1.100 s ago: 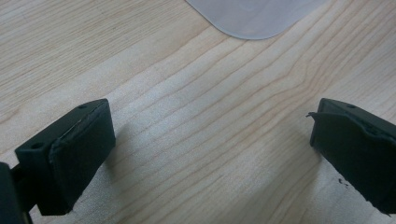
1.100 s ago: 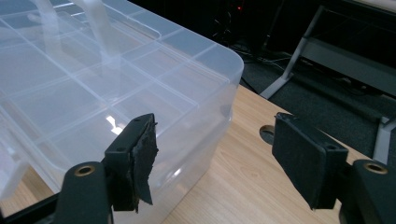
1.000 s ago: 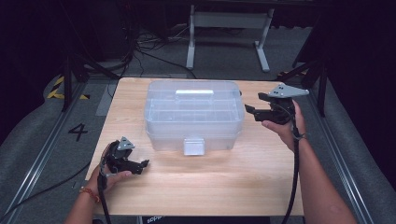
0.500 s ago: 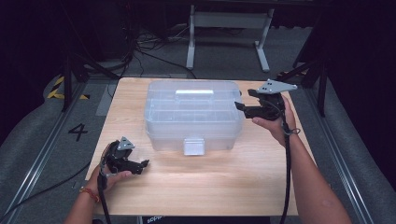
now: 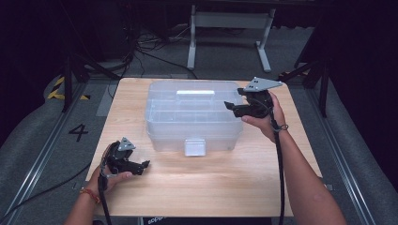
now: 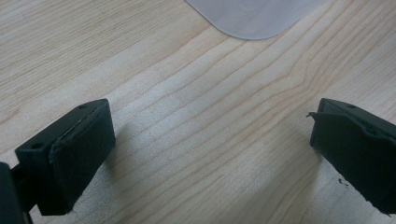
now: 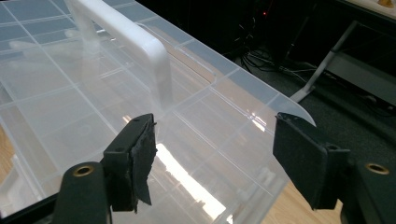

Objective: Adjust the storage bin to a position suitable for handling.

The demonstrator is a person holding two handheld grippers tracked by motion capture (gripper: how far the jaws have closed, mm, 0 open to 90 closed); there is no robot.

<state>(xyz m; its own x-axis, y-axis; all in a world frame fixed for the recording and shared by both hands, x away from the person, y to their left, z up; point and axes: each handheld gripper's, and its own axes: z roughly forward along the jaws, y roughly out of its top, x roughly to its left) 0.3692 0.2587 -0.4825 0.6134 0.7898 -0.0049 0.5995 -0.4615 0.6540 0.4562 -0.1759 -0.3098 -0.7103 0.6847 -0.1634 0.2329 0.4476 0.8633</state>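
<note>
At the near left of the wooden counter [image 5: 206,183], the left hand-held gripper [image 5: 141,165] is held low over the bare wood, with its jaws pointed toward the right. In the left gripper view its jaws are seen set wide apart with nothing but wood grain between them, and a rounded corner of the clear plastic box [image 6: 254,16] is seen beyond them. The clear plastic box [image 5: 190,117] is placed at the middle of the counter toward its far edge, with its lid closed, a white handle [image 5: 195,93] on top and a latch [image 5: 194,146] at its near side. At the box's right end the right hand-held gripper [image 5: 231,107] is held just above the lid. Its jaws are spread apart over the lid's corner, with nothing gripped, near the handle [image 7: 140,46].
</note>
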